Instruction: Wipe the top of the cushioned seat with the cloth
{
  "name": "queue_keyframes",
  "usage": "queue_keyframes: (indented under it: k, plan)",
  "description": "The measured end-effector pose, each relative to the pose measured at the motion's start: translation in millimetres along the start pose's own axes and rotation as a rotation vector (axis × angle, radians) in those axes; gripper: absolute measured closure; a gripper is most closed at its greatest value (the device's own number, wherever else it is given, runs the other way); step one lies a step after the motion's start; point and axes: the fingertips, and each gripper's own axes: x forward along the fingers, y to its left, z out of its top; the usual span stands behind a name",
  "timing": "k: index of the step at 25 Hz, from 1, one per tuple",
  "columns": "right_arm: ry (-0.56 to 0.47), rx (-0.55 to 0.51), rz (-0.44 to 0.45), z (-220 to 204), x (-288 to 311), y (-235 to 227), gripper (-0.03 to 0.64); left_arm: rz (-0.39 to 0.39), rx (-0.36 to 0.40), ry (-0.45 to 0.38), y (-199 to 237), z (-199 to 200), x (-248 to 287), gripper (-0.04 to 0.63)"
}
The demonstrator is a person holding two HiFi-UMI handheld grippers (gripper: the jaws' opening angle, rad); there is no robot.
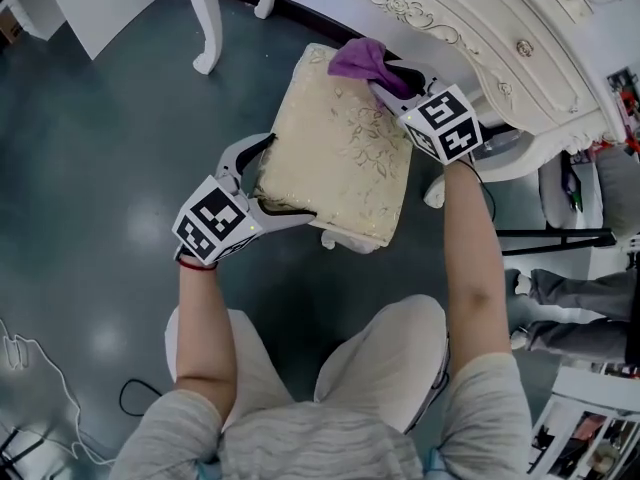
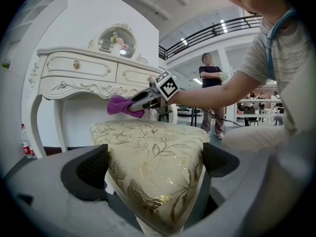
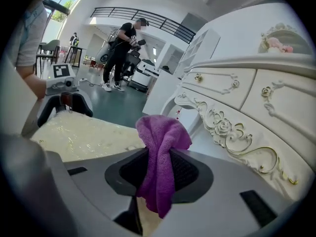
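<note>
The cushioned seat (image 1: 340, 158) is cream with a gold flower pattern and stands in front of me. My left gripper (image 1: 255, 186) is closed around its near left corner; in the left gripper view both pads (image 2: 91, 169) press against the cushion (image 2: 153, 147). My right gripper (image 1: 385, 83) is at the seat's far right corner, shut on a purple cloth (image 1: 362, 60). In the right gripper view the cloth (image 3: 160, 147) is bunched between the jaws, just past the seat's edge (image 3: 84, 137). The left gripper view shows the cloth (image 2: 121, 105) low over the far edge.
A white ornate dressing table (image 1: 500, 28) stands just beyond the seat, one of its legs (image 1: 205, 28) at the far left. The floor is dark teal, with cables (image 1: 30, 368) at the lower left. A person (image 2: 212, 98) stands in the background.
</note>
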Motion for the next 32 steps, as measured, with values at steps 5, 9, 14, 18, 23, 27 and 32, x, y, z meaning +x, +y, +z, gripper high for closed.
queue_keyframes:
  k: [5, 9, 14, 18, 23, 27, 32]
  plan:
    - [0.064, -0.041, -0.05, -17.5, 24.3, -22.6, 0.503, 0.001, 0.0, -0.001, -0.1, -0.4, 0.2, 0.005]
    - [0.106, -0.051, -0.071, -28.5, 38.1, -33.1, 0.503, 0.001, -0.001, -0.001, 0.1, 0.1, -0.1, 0.005]
    - [0.129, -0.049, -0.087, -33.9, 47.4, -36.0, 0.503, 0.004, 0.005, 0.0, 0.4, -0.6, -0.3, 0.005]
    - [0.137, -0.047, -0.082, -35.6, 48.3, -34.0, 0.503, 0.003, 0.008, -0.001, 0.8, -0.2, -0.3, 0.005]
    - [0.165, -0.082, -0.078, -35.8, 49.5, -29.4, 0.503, 0.001, -0.002, -0.008, 0.6, 0.6, -0.9, 0.005]
    - [0.169, -0.094, -0.079, -33.4, 47.6, -25.7, 0.503, -0.003, -0.001, -0.008, 0.7, 0.9, -0.9, 0.005]
    - [0.173, -0.13, -0.086, -31.5, 45.3, -19.6, 0.503, -0.004, -0.001, -0.012, 0.8, 1.0, -1.3, 0.005]
